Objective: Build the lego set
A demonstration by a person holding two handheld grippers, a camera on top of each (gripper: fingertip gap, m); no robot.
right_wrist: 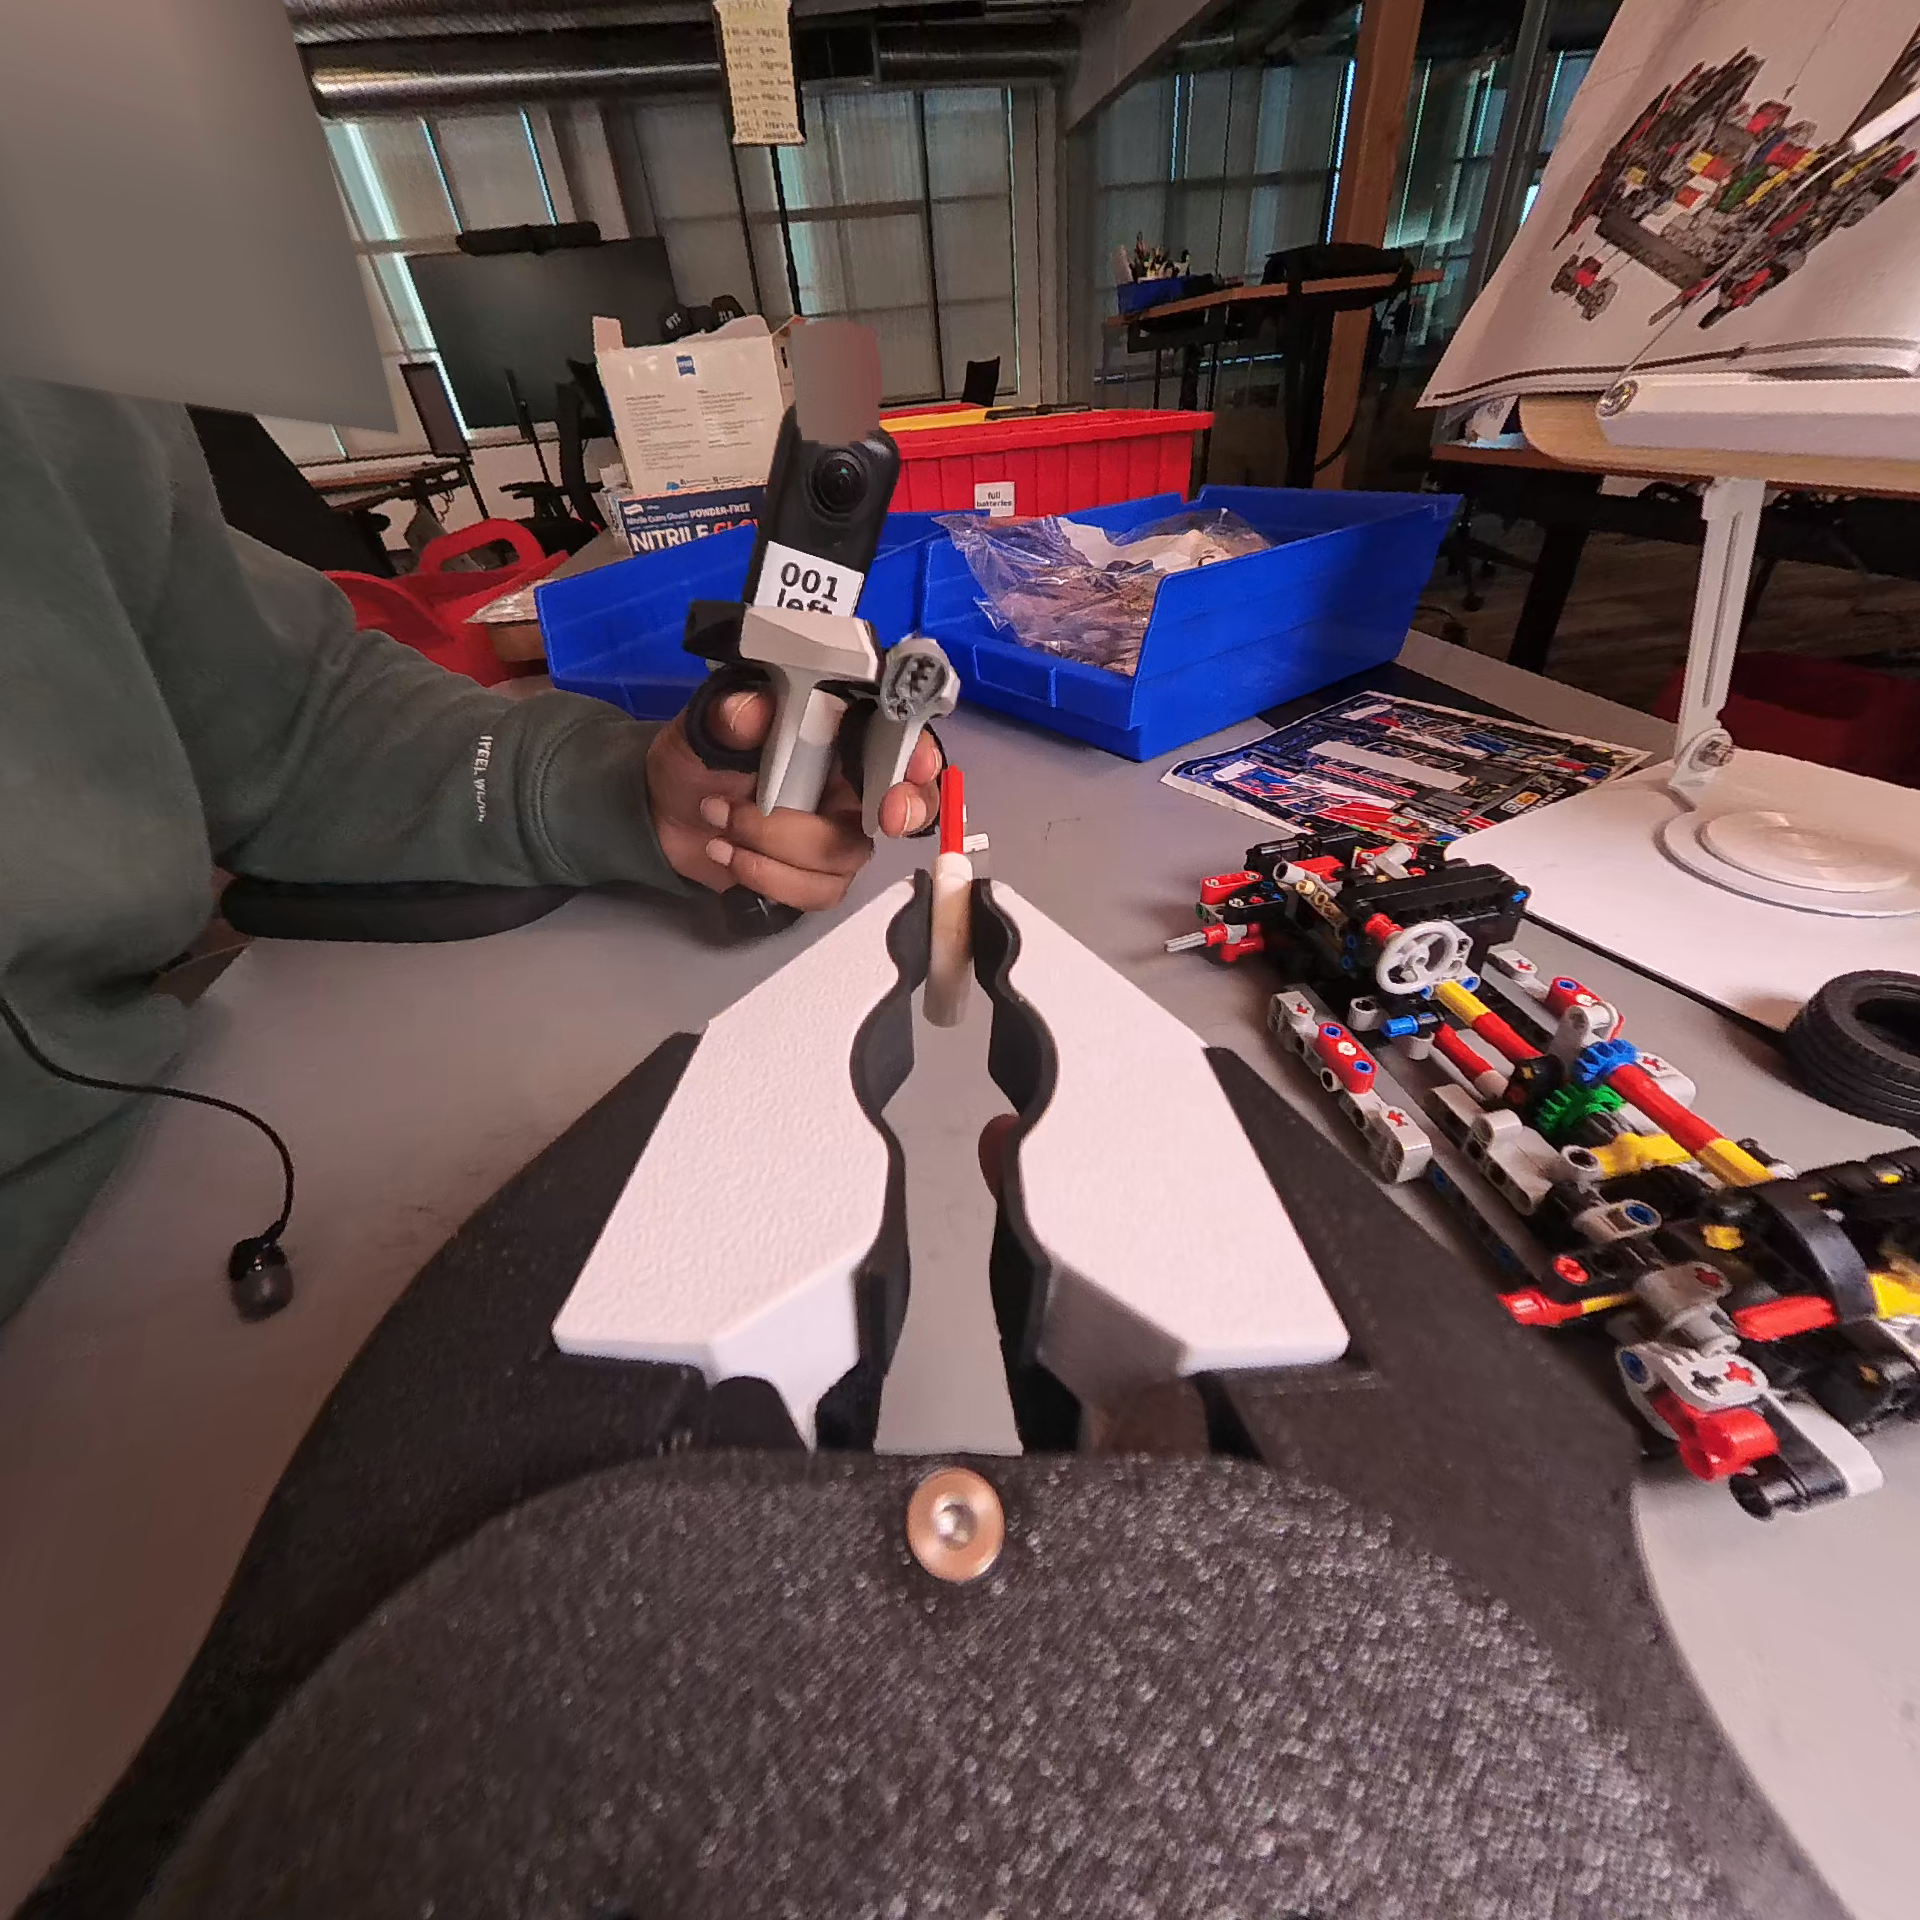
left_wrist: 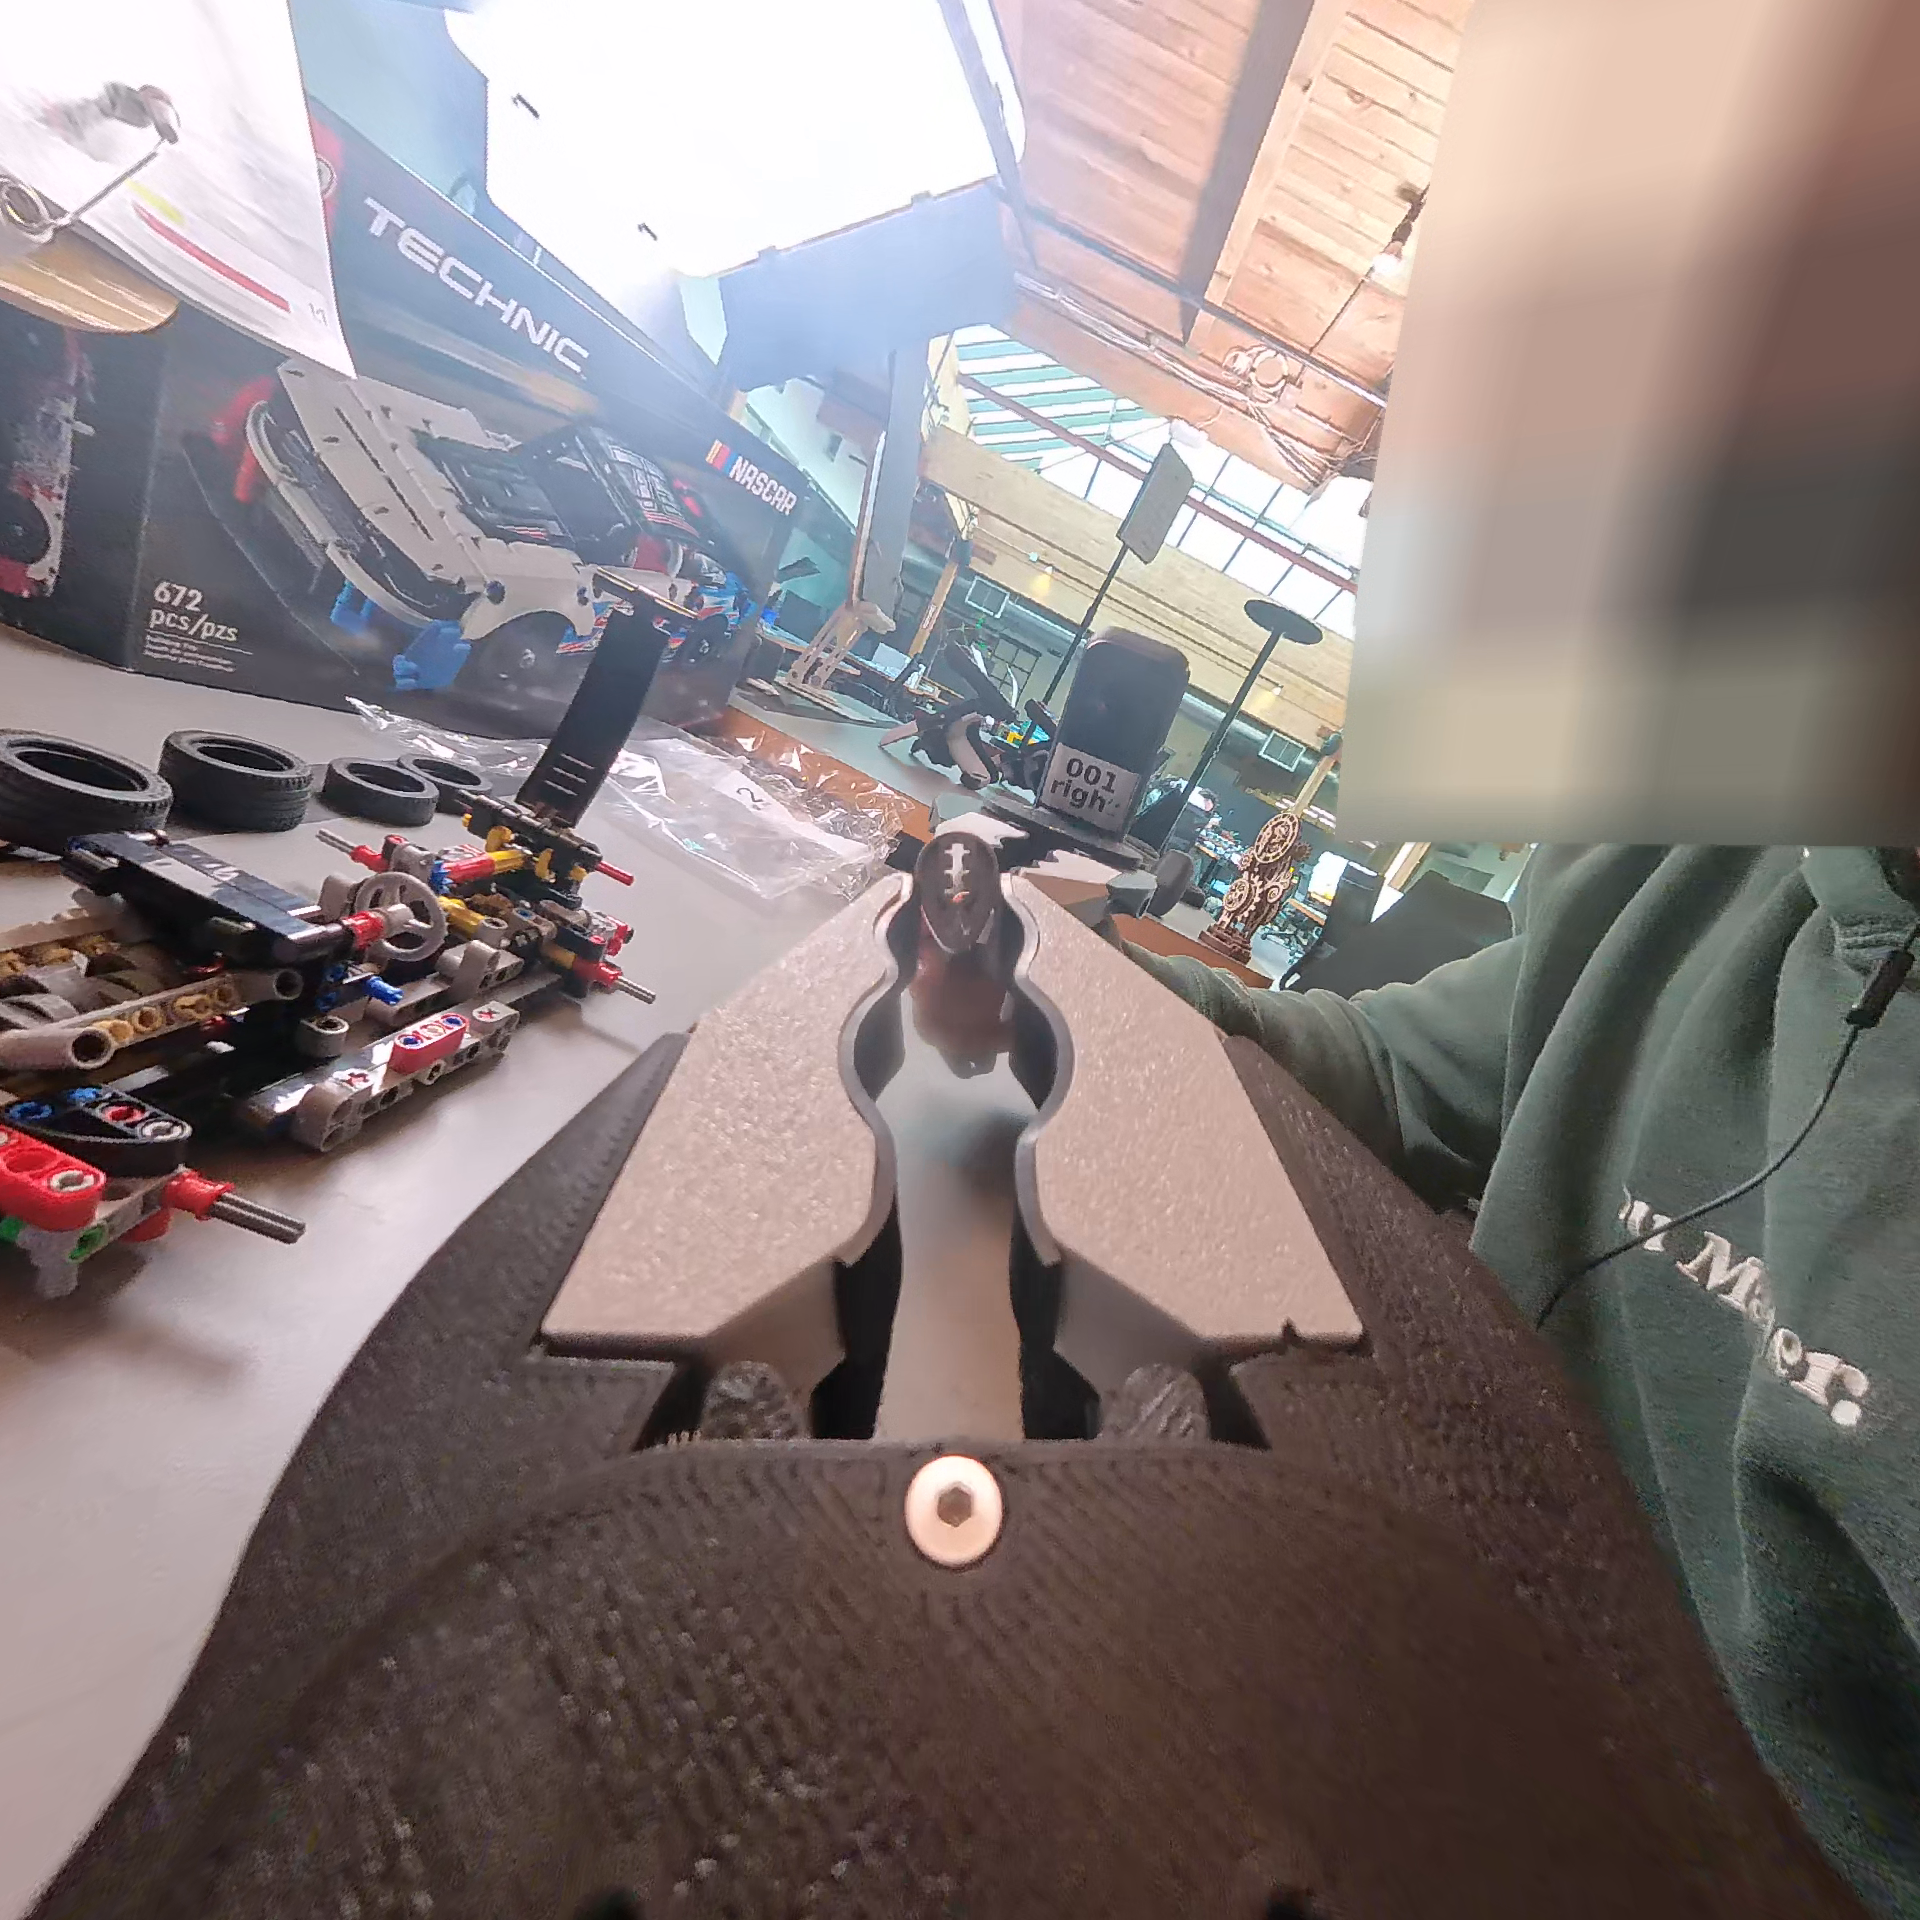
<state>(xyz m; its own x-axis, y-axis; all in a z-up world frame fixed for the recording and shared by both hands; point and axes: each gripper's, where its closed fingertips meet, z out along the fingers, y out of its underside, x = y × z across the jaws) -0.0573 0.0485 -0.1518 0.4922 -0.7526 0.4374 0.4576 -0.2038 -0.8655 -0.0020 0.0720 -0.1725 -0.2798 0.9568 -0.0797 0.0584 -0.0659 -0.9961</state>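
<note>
My left gripper (left_wrist: 956, 883) is shut on a small grey toy-brick connector (left_wrist: 954, 891) with cross-shaped holes, held up off the grey table (left_wrist: 436, 1299). It also shows in the right wrist view (right_wrist: 831, 686), gripped by a person's hand, with the grey connector (right_wrist: 920, 675) at its tips. My right gripper (right_wrist: 948, 914) is shut on a short white tube (right_wrist: 948, 966) with a red axle (right_wrist: 951, 805) sticking out of its far end. The axle tip is just below and right of the grey connector, a little apart from it. The right gripper (left_wrist: 1091, 821) shows close behind the connector in the left wrist view.
A half-built toy-brick car chassis (right_wrist: 1558, 1091) lies on the table, with black tyres (left_wrist: 234, 774) beside it. The kit box (left_wrist: 436, 468), clear bags (left_wrist: 727, 800), blue bins (right_wrist: 1195, 623), a sticker sheet (right_wrist: 1403, 769) and a booklet on a white stand (right_wrist: 1714, 208) surround it. An earbud cable (right_wrist: 260, 1278) lies near the sleeve. One gripper's finger ends stand about 7 cm off the other's.
</note>
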